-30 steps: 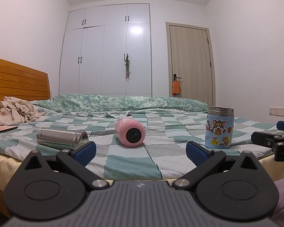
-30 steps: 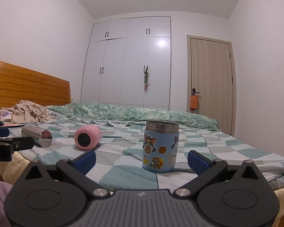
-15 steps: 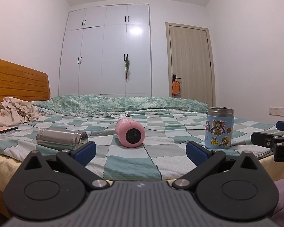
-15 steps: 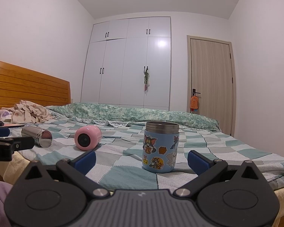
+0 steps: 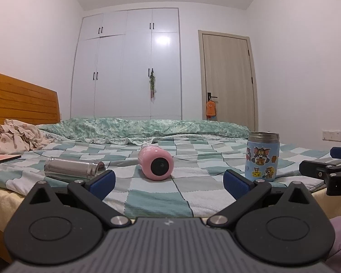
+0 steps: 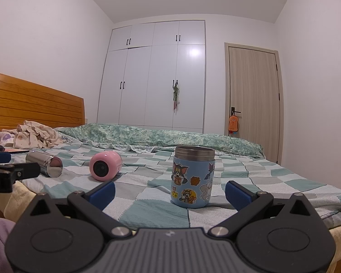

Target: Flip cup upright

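Note:
A pink cup lies on its side on the checked bedspread, its dark end facing me; it also shows in the right wrist view. A steel cup lies on its side to its left, also seen in the right wrist view. A blue cartoon cup stands upright, at the right in the left wrist view. My left gripper is open and empty, short of the pink cup. My right gripper is open and empty, just in front of the blue cup.
The bed has a wooden headboard at left, crumpled clothes and a flat pink item near it. A folded green quilt lies along the far side. Wardrobe and door stand behind.
The left wrist view has shifted very slightly; the cups lie where they were. Both grippers stay open.

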The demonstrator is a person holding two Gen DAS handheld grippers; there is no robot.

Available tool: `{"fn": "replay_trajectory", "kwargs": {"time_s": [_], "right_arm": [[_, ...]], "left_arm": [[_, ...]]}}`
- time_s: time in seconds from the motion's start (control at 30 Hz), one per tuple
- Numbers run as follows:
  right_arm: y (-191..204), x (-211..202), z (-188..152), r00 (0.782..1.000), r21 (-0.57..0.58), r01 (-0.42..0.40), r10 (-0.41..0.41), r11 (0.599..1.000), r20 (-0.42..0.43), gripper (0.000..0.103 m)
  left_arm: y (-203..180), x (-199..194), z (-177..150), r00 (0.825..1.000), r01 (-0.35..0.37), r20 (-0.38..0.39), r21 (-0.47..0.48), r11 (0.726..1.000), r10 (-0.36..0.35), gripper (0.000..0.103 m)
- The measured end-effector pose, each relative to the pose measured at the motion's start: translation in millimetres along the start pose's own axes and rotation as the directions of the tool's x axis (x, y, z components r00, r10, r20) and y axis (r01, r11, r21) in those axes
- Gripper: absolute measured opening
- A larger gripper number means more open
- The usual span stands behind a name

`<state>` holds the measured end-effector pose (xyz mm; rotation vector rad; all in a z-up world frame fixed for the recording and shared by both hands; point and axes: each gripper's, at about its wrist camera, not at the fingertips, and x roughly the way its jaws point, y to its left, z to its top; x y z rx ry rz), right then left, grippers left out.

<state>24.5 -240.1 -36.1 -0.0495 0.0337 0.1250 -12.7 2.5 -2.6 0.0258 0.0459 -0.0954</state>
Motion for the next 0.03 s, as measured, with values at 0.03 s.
{"fn": "replay_trajectory", "kwargs": {"time_s": [0.03], "right_arm": [[0.0,0.0,0.0,1.0,0.0,0.0,0.0,1.0,0.0,0.103]], "left_arm": [[-0.1,0.0,0.2,1.0,-0.001,0.0,0.001,1.0,0.001,0.103]]}}
